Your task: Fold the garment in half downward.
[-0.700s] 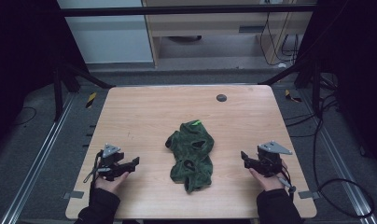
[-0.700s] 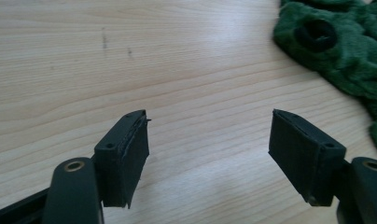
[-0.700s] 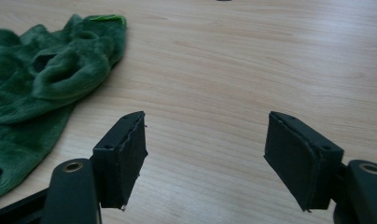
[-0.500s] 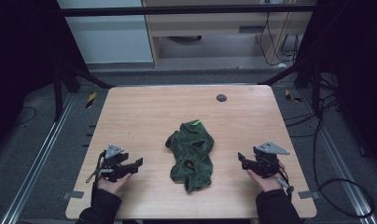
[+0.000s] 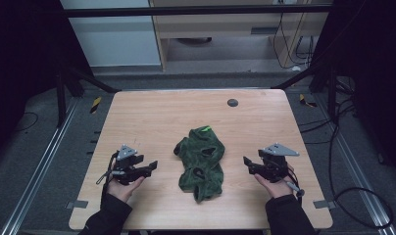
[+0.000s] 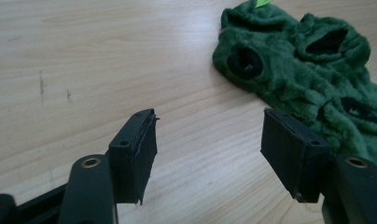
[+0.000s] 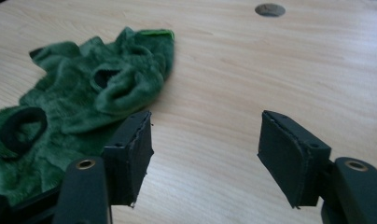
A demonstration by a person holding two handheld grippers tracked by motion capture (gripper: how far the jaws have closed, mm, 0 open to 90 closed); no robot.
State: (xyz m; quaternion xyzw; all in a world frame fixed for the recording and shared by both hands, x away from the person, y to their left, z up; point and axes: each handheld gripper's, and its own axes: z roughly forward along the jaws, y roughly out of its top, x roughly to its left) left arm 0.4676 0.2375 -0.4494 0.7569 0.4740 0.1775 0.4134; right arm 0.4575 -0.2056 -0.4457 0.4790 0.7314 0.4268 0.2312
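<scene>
Both your hands have edged inward; left gripper [image 5: 151, 165] and right gripper [image 5: 247, 161] gape empty. The crumpled green plush garment [image 5: 201, 161] lies lengthwise, away from you, on the wooden desk [image 5: 152, 112].

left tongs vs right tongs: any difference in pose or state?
The left tongs sit left of the green fleece garment and point right at it; the right tongs sit on its right and point left. The right tongs' grey plate looks larger in the high view than the left's. Both are open, empty, clear of the garment.
</scene>
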